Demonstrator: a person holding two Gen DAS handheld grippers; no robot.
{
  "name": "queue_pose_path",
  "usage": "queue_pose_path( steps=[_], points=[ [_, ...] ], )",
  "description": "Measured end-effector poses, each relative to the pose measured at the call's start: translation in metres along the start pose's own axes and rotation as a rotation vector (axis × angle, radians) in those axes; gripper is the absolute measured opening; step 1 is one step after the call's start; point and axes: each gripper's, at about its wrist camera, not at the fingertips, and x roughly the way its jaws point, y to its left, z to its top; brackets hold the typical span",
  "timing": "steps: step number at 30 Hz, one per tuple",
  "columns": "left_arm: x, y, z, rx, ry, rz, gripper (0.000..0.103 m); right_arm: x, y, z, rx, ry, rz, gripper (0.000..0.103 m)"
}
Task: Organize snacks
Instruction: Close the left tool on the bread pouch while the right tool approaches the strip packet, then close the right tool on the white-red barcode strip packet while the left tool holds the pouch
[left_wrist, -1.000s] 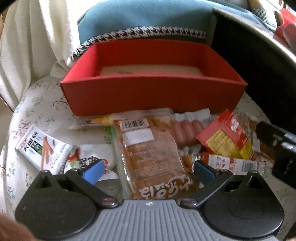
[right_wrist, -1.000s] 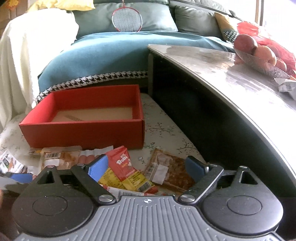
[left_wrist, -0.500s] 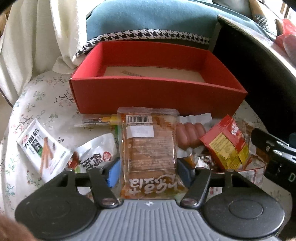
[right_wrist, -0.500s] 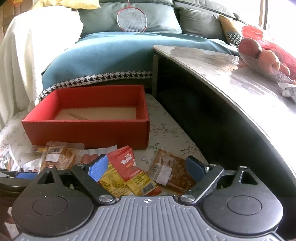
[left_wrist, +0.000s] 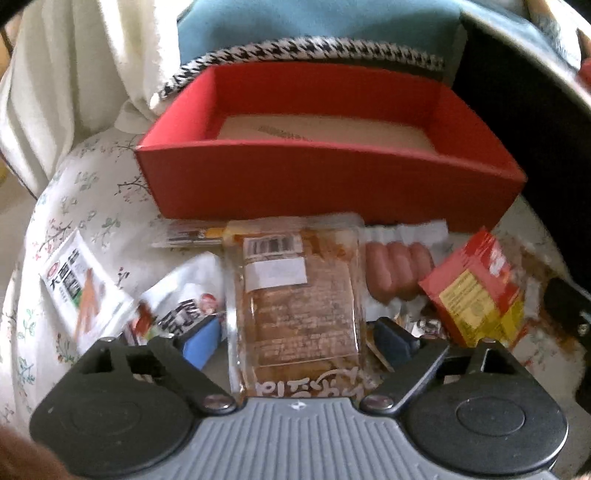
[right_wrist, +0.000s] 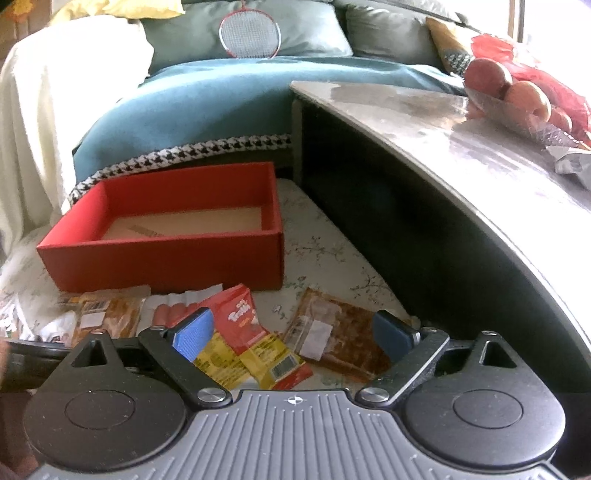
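Note:
My left gripper (left_wrist: 295, 341) is shut on a clear pack of brown pastry (left_wrist: 295, 295) and holds it just in front of the red box (left_wrist: 325, 188). Sausages (left_wrist: 397, 267), a red-and-yellow candy pack (left_wrist: 476, 295) and white snack packs (left_wrist: 79, 286) lie around it. In the right wrist view my right gripper (right_wrist: 291, 336) is open and empty above the candy pack (right_wrist: 251, 343) and a second brown pastry pack (right_wrist: 336, 338). The red box (right_wrist: 166, 254) is empty; the held pack (right_wrist: 107, 314) shows at the left.
The snacks lie on a floral cloth (right_wrist: 332, 266). A dark table with a shiny top (right_wrist: 461, 147) rises on the right, with a bowl of apples (right_wrist: 517, 99). A teal blanket (right_wrist: 207, 103) and a white throw (right_wrist: 48, 110) lie behind the box.
My left gripper closed on the pastry pack and lifted it toward the red box. My right gripper stayed open and barely shifted.

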Motion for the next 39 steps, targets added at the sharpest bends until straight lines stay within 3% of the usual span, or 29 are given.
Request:
queue_pose_path(
  steps=[2, 4, 8, 13, 21, 28, 31, 34, 36, 39],
  points=[
    [0.002, 0.000, -0.007, 0.020, -0.016, 0.033, 0.071, 0.000, -0.001, 0.000, 0.001, 0.013, 0.011, 0.096],
    [-0.002, 0.007, -0.012, 0.018, -0.018, -0.001, 0.061, 0.000, -0.003, 0.000, 0.004, 0.022, 0.019, 0.096],
    [-0.017, 0.037, -0.017, -0.032, 0.004, -0.057, 0.051, 0.002, -0.008, -0.004, 0.048, 0.082, 0.071, 0.096],
    [-0.044, 0.063, -0.034, 0.015, -0.021, -0.079, 0.050, 0.005, -0.013, -0.022, 0.093, 0.191, 0.095, 0.094],
    [-0.057, 0.084, -0.048, 0.021, -0.026, -0.188, 0.050, -0.006, -0.012, -0.056, 0.124, 0.261, 0.025, 0.094],
    [-0.072, 0.102, -0.044, -0.034, -0.043, -0.265, 0.051, 0.010, 0.002, -0.069, 0.274, 0.401, 0.086, 0.096],
    [-0.077, 0.107, -0.044, -0.034, -0.058, -0.291, 0.051, 0.015, 0.009, -0.063, 0.273, 0.404, 0.044, 0.095],
    [-0.082, 0.110, -0.045, -0.033, -0.067, -0.305, 0.051, 0.027, 0.006, -0.051, 0.390, 0.434, 0.025, 0.098],
    [-0.084, 0.113, -0.046, -0.036, -0.070, -0.311, 0.051, 0.032, 0.019, -0.046, 0.357, 0.435, -0.020, 0.098],
    [-0.086, 0.117, -0.045, -0.047, -0.070, -0.316, 0.051, 0.040, 0.049, -0.049, 0.162, 0.388, -0.104, 0.097]
  ],
)
